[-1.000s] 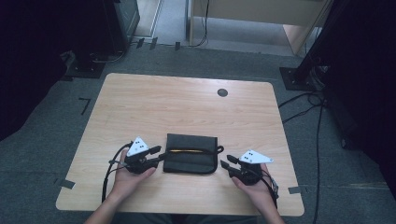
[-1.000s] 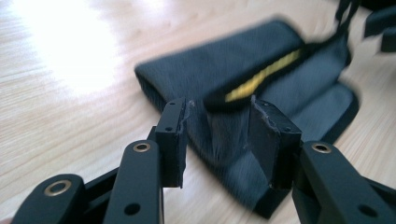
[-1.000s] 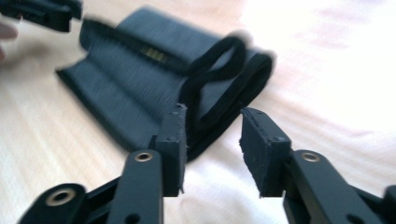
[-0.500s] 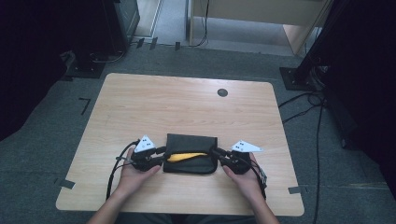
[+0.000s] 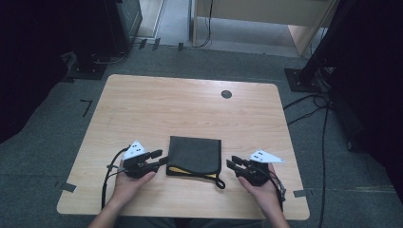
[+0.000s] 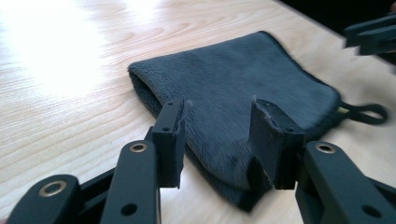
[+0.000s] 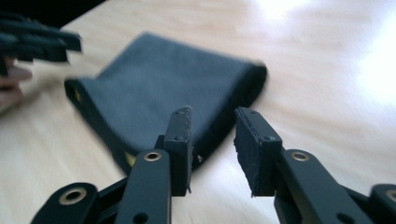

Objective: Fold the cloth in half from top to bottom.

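Folded dark cloth (image 5: pixel 195 154) lies flat near the front edge of the table (image 5: pixel 190 109), between both grippers. Left gripper (image 5: pixel 159 158): jaws apart, tips at the cloth's left edge. Right gripper (image 5: pixel 232 164): jaws apart, just beside the cloth's right edge, not touching.

High view looks down on the desk (image 5: pixel 190 109) from afar; both gripper views, close and low, share the dark cloth (image 5: pixel 195 154).
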Motion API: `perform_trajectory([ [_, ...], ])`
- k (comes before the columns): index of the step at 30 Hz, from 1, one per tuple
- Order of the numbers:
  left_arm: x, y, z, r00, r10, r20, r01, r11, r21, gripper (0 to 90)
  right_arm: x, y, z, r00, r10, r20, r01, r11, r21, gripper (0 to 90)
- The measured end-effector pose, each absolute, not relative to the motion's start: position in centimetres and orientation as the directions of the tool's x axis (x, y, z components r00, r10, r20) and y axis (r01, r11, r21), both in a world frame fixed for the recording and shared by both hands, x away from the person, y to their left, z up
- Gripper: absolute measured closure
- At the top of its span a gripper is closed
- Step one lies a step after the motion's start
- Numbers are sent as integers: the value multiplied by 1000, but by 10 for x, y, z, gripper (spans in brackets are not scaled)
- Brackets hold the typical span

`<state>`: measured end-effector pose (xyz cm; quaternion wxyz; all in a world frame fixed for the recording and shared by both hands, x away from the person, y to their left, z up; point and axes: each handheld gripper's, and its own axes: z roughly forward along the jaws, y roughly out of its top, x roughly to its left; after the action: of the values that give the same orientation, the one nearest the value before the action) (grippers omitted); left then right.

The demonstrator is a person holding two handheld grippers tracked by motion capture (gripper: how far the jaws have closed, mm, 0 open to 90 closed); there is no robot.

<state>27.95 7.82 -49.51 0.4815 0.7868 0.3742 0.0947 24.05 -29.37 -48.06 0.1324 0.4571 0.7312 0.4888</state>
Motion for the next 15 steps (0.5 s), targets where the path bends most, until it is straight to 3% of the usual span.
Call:
perform_trajectory([
  [2,274,64,-499,723,676,-141,474,-338,813,530,245,-276,-481,-549,801,240,531,112,840,581],
  [6,259,53,-512,744,668,11,425,-486,764,486,248,-247,-498,-530,841,103,541,242,806,521],
  [8,257,57,-511,736,677,6,428,-472,771,479,243,-246,-509,-503,864,21,554,303,775,526],
  [12,256,65,-507,726,686,-48,449,-421,788,406,240,-252,-507,-431,900,66,594,228,771,467],
  [15,255,80,-504,686,720,-106,488,-347,800,335,239,-237,-488,-424,903,69,552,197,810,433],
])
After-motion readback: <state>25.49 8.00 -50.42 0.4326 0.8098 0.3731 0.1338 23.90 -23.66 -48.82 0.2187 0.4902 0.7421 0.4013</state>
